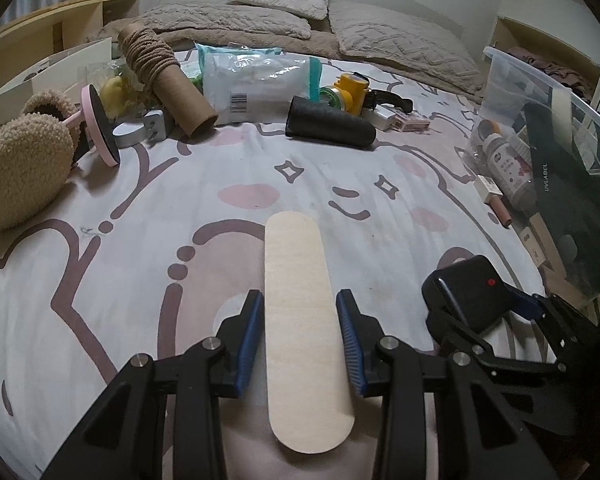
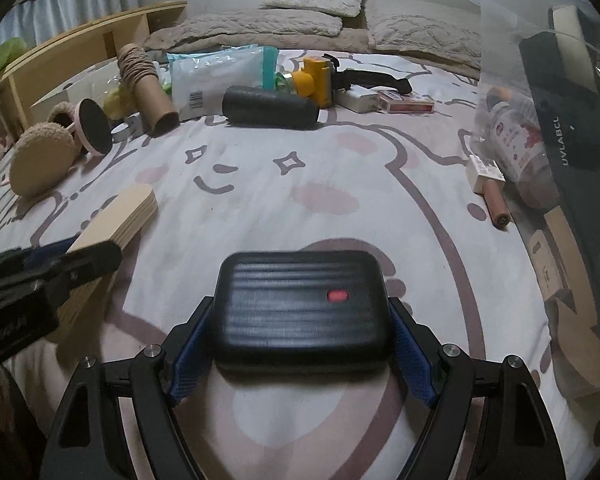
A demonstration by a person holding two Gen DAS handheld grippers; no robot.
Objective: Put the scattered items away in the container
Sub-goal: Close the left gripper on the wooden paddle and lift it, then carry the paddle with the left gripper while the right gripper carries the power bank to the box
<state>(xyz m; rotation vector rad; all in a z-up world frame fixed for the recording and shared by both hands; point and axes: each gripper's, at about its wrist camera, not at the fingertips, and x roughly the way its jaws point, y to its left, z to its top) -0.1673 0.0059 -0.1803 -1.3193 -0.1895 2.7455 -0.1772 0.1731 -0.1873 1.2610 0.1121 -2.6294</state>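
Note:
My left gripper [image 1: 300, 312] is shut on a long pale wooden board [image 1: 296, 280] with rounded ends, held above the bed; board and gripper also show at the left of the right wrist view [image 2: 120, 216]. My right gripper [image 2: 300, 340] is shut on a black ribbed hard case [image 2: 300, 308] with a small red label; it shows in the left wrist view too [image 1: 472, 292]. The clear plastic container [image 1: 540, 92] stands at the right edge of the bed, with a black box [image 2: 572, 120], a bottle and cartons inside.
Scattered along the far side of the bed: fuzzy tan slippers [image 1: 20, 168], a pink-rimmed disc [image 1: 100, 124], a cardboard tube wound with rope [image 1: 160, 76], a wipes pack [image 1: 256, 80], a black roll [image 1: 328, 122], a yellow object [image 1: 352, 90], small boxes [image 2: 404, 104]. Pillows lie behind.

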